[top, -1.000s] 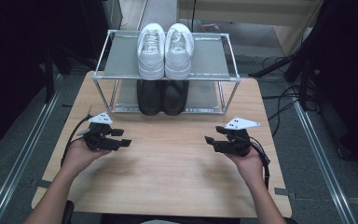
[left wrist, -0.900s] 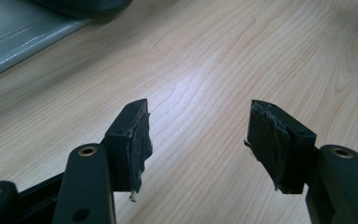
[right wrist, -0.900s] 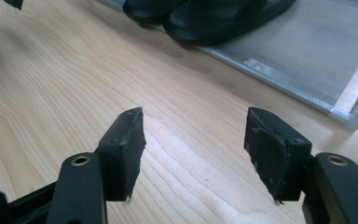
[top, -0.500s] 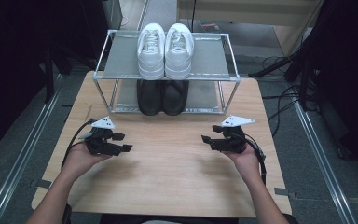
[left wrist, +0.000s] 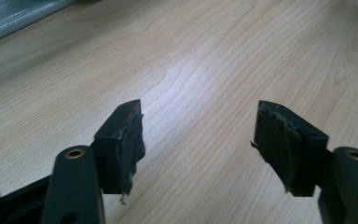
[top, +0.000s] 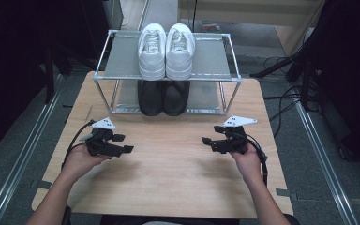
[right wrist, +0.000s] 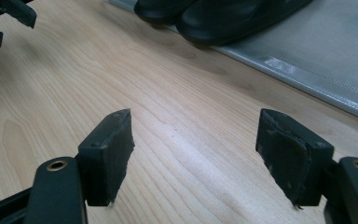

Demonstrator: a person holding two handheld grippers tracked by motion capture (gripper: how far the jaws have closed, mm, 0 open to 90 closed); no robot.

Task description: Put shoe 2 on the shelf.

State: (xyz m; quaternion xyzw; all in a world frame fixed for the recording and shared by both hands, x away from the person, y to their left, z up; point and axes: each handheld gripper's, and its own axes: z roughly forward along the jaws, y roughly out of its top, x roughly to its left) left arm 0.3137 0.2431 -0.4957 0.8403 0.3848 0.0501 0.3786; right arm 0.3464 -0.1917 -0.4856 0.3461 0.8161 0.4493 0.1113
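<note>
Black left tongs (top: 122, 144) and right tongs (top: 208, 142) gape wide, holding nothing.

Looking down from above, facing 12 o'clock over table (top: 168, 187); riding low, close over same wood; sharing black shoes (right wrist: 223, 16).

Left gripper (top: 122, 143), right gripper (top: 208, 142) — jaws apart.

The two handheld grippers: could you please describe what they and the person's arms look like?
Both the left gripper and the right gripper are black, each topped by a pale grey three-cornered plate and trailing a black cable. In the gripper views, each has two blocky black jaws faced with worn, frayed dark pads and brass-coloured rivets on the jaw arms. The forearms are bare; no sleeves show.
</note>
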